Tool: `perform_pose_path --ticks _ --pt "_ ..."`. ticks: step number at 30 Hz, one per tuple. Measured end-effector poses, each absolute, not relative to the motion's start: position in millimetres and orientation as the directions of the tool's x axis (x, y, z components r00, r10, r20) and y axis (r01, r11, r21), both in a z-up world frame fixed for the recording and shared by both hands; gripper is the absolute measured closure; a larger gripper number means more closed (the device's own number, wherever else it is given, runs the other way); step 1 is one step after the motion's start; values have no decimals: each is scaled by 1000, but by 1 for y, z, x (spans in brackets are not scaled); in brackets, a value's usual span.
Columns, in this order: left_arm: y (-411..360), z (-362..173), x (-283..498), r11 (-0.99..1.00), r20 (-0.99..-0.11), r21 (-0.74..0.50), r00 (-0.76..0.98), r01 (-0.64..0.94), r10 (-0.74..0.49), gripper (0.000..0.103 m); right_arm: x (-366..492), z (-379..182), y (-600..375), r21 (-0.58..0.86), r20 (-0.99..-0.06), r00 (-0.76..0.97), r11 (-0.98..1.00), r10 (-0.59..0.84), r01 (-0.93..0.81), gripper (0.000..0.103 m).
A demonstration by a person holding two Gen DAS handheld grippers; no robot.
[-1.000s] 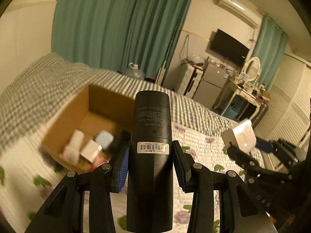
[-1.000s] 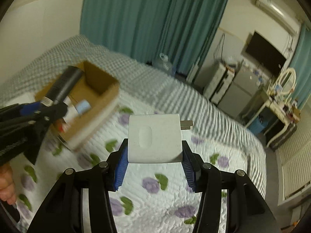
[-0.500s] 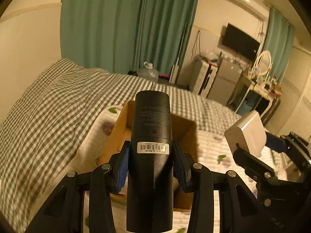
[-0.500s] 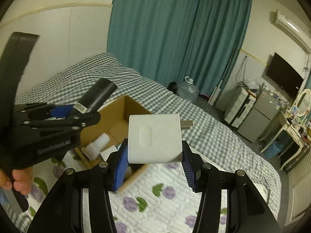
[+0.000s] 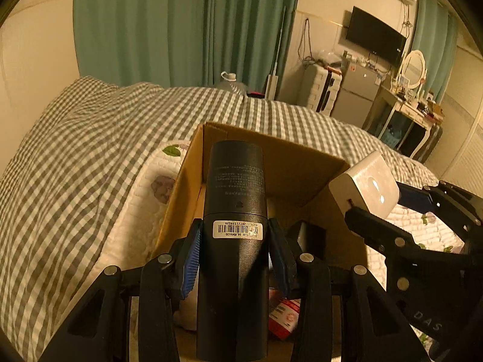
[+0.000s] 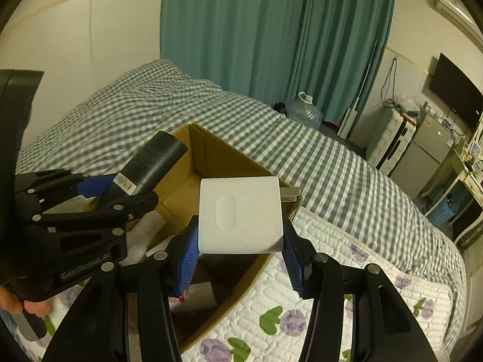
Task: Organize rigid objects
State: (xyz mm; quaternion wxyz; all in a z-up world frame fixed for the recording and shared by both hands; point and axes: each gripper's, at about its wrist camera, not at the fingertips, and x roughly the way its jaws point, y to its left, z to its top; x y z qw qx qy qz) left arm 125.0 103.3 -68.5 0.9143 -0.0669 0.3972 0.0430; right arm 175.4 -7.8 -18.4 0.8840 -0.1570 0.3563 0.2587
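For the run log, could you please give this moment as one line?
left gripper: shut on black cylindrical bottle | right gripper: shut on white square charger | both over open brown cardboard box

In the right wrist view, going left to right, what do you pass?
Left gripper → black bottle → white charger held by the right gripper over the cardboard box → water jug → white suitcase → TV.

Behind the bed you see teal curtains [image 5: 181,27], with a water jug [image 6: 303,111] on the floor at their foot. A wall-mounted TV [image 5: 375,36] hangs above a small grey fridge [image 5: 357,90], beside a white suitcase [image 5: 317,89]. An oval mirror [image 5: 413,68] stands on the dressing table [image 5: 418,117].
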Motion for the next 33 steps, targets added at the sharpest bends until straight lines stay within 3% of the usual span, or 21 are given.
perform_pose_path --ticks 25,27,30,33 --pt "95 -111 157 997 -809 -28 588 -75 21 58 225 -59 15 -141 -737 613 822 286 -553 52" --pt "96 -112 156 996 -814 -51 581 -72 0 58 221 -59 15 -157 -733 620 817 281 -555 45" --pt "93 -107 152 997 -803 -32 596 -70 16 53 215 -51 10 -145 -716 634 826 293 -545 27" --pt "90 -98 147 996 -796 -16 604 -82 37 46 207 -41 3 -159 -704 652 832 283 -532 26"
